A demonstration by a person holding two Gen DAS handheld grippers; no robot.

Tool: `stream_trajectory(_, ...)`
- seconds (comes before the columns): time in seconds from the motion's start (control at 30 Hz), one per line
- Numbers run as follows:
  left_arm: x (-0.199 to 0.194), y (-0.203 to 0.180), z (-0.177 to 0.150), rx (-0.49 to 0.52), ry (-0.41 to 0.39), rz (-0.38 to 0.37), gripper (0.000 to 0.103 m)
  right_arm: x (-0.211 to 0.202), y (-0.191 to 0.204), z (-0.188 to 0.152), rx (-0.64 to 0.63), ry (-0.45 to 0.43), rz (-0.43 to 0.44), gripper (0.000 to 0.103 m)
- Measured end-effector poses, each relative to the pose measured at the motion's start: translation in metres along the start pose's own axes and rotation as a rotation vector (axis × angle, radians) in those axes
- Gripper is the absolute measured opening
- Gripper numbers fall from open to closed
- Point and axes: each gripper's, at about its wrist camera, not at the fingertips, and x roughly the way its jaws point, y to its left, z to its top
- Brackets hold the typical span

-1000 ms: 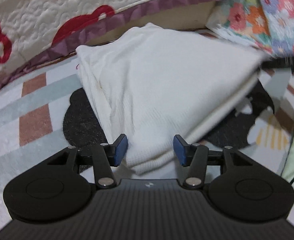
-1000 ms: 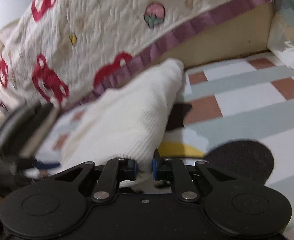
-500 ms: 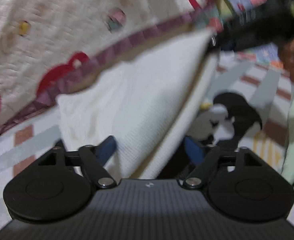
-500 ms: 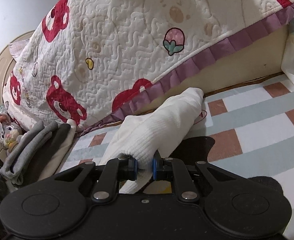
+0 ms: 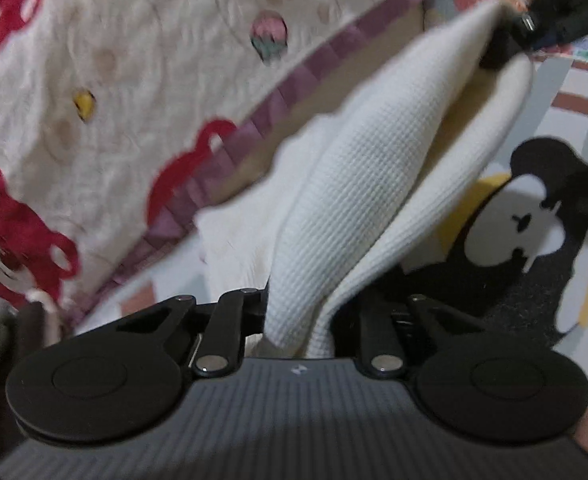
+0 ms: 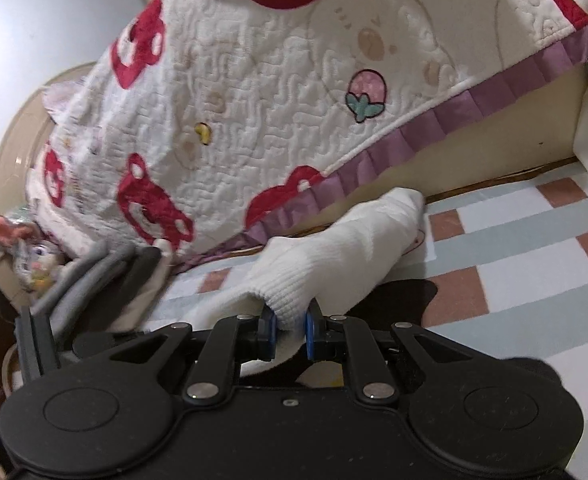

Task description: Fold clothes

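White waffle garment [image 5: 346, 184]: my left claw [image 5: 300, 312] and right claw [image 6: 290, 326] each pinch an edge, lifting it taut above the patterned mat [image 6: 534, 264] for folding

Garment [image 6: 334, 256] on rug [image 6: 534, 280] — quilt [image 6: 294, 100] behind.

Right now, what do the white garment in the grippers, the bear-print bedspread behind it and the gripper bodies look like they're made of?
White garment: soft knit, probably cotton, with a fine waffle grid and a ribbed edge.
Bedspread: quilted fabric, matte, with wavy stitch lines, puffed surface and a pleated purple trim.
Left gripper and right gripper: matte black body, likely hard plastic, with shiny metal-looking pivot pins.
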Motion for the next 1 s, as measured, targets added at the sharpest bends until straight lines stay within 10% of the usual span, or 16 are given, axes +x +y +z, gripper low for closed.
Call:
stream_trajectory(0.13, -0.058, -0.009, -0.011, 0.104, -0.039, -0.050, 0.016, -0.034, 0.016, -0.012, -0.059, 0.046, 0.038, 0.015)
stream_trajectory(0.37, -0.089, -0.039, -0.071, 0.073, 0.105, -0.128, 0.017, -0.057, 0.026, -0.052, -0.144, 0.411, 0.155, 0.026)
stream_trajectory(0.57, -0.087, -0.047, -0.077, 0.042, 0.143, -0.134, 0.016, -0.068, 0.003, -0.035, -0.108, 0.389, 0.104, 0.045)
stream_trajectory(1.0, -0.078, -0.039, -0.080, -0.032, 0.152, -0.137, 0.018, 0.060, -0.015, -0.029, -0.340, 0.390, 0.094, 0.031)
